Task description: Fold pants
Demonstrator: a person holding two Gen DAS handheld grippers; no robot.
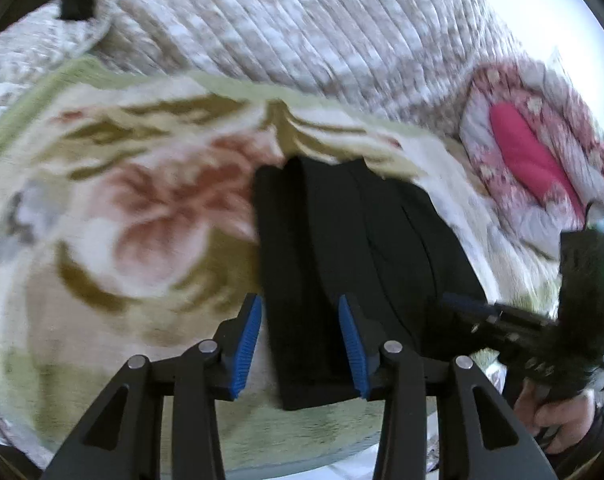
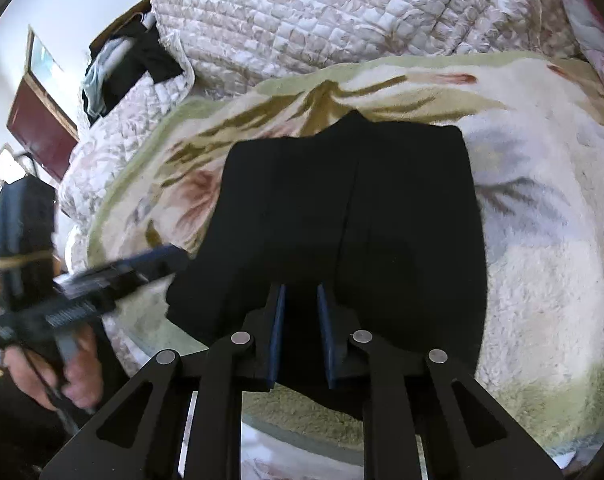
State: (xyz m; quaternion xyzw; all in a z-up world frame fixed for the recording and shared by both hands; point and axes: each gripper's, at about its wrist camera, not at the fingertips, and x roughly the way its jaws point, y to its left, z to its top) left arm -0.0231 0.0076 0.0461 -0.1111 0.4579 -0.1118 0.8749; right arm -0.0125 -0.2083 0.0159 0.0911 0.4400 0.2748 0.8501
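Note:
Black pants (image 1: 342, 240) lie folded into a compact block on a floral fleece blanket (image 1: 142, 200); they also show in the right wrist view (image 2: 342, 208). My left gripper (image 1: 302, 344) is open, its blue pads either side of the pants' near left strip, just above it. My right gripper (image 2: 301, 332) is open with a narrower gap, over the pants' near edge. The right gripper also shows at the right of the left wrist view (image 1: 462, 306), and the left gripper at the left of the right wrist view (image 2: 170, 256), blurred.
A quilted beige bedspread (image 2: 342, 20) lies behind the blanket (image 2: 542, 260). A pink floral duvet (image 1: 534, 152) is at the right. Dark clothes (image 2: 134, 64) are heaped at the back left, near a red door (image 2: 38, 132). The bed's front edge is just below the grippers.

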